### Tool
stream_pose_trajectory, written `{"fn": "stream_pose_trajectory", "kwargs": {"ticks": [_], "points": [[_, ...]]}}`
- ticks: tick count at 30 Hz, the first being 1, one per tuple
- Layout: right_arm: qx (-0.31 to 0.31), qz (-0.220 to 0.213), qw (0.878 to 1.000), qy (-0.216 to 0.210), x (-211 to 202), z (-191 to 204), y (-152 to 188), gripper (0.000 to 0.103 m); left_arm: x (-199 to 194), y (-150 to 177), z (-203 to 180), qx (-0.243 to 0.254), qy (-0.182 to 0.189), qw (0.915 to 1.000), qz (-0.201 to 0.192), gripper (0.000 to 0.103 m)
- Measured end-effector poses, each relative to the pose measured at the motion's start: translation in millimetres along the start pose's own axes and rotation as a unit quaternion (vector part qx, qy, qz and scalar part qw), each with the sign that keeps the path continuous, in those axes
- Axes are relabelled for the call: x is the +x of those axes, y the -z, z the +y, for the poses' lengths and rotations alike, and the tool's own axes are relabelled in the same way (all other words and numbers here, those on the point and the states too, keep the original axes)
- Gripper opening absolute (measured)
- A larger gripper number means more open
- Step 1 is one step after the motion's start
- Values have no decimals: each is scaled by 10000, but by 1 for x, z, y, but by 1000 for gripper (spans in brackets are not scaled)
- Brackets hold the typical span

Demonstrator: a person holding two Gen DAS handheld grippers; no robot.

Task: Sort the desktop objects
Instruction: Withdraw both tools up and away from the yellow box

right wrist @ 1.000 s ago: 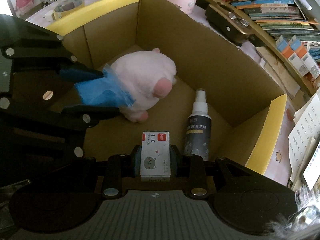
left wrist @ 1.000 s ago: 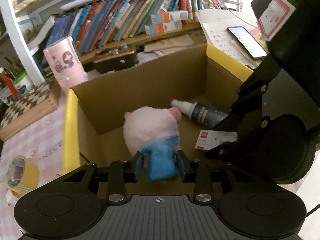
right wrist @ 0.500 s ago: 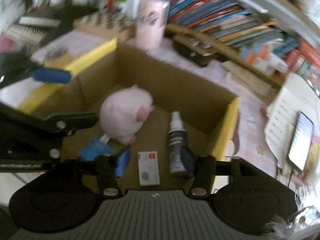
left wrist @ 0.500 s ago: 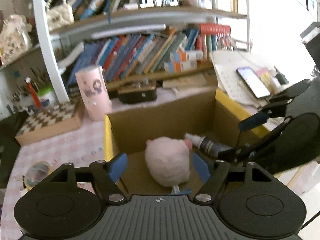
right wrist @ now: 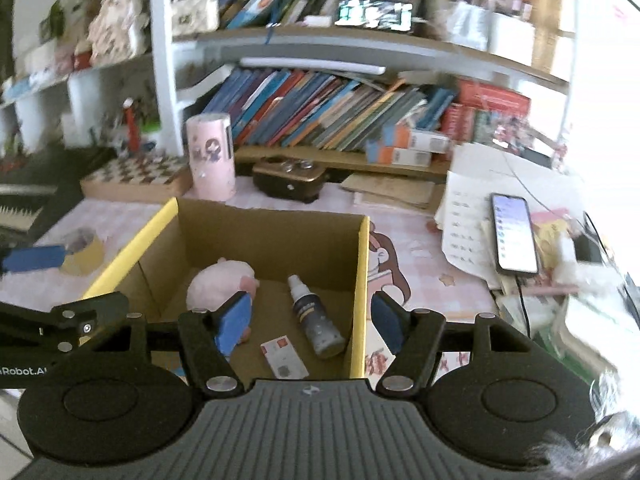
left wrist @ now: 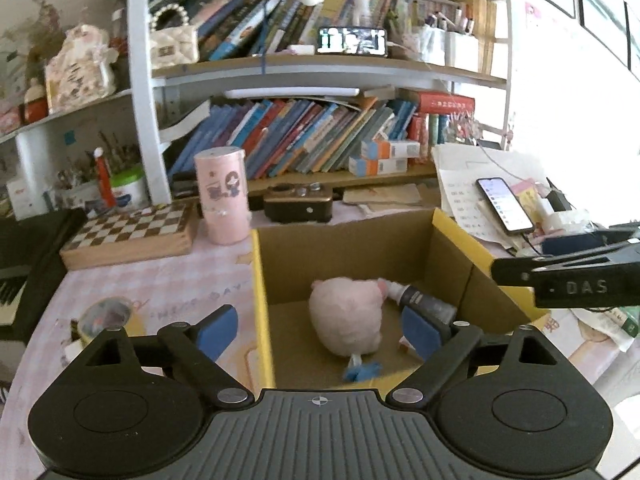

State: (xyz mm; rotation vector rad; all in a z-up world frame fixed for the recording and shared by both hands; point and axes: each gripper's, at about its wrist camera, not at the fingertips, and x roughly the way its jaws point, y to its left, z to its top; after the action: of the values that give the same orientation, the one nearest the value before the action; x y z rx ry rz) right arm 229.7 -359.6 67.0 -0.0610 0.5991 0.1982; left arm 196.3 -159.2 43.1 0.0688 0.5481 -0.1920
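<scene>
A cardboard box (left wrist: 260, 300) with yellow-edged flaps stands open on the pink desk. Inside it lie a pink plush toy (left wrist: 346, 316) with a blue tag (left wrist: 360, 372), a dark spray bottle (left wrist: 428, 302) and a small white and red carton (right wrist: 284, 360). My left gripper (left wrist: 320, 330) hovers above the box's near left side. Its jaws are opening wide, with nothing pressed between them. My right gripper (right wrist: 311, 320) hangs over the box's (right wrist: 362, 280) near right side; its jaws are also opening and hold nothing. The plush (right wrist: 218, 280) and bottle (right wrist: 316, 320) rest below it.
A yellow tape roll (left wrist: 106, 316) lies left of the box. Behind the box stand a pink cylinder (left wrist: 222, 196), a chessboard case (left wrist: 132, 232) and a dark brown case (left wrist: 298, 204). A phone (left wrist: 505, 204) lies on papers at the right, before bookshelves.
The left gripper let go of the plush's blue tag and the right one released the small carton. Both opened and drew back up out of the box.
</scene>
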Motion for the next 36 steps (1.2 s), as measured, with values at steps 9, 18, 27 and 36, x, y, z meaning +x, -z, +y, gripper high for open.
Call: {"fn": "stream_pose_trajectory", "kwargs": {"ticks": [9,18,27,36], "points": [[778,126,9962,358,-25,25,45,65,-21,32,23,-74,26,9997,224,92],[1121,460,9908,595,-41,73,87,67,-44,64,48,68,89,9988,478,92],[1209,636,9879,732,-60,125,117,67,-72,91,74,88,163,9979,623,92],[1068,771,9893,622,-74,175,134,67,-93,108,106,60,111,9974,715,92]]}}
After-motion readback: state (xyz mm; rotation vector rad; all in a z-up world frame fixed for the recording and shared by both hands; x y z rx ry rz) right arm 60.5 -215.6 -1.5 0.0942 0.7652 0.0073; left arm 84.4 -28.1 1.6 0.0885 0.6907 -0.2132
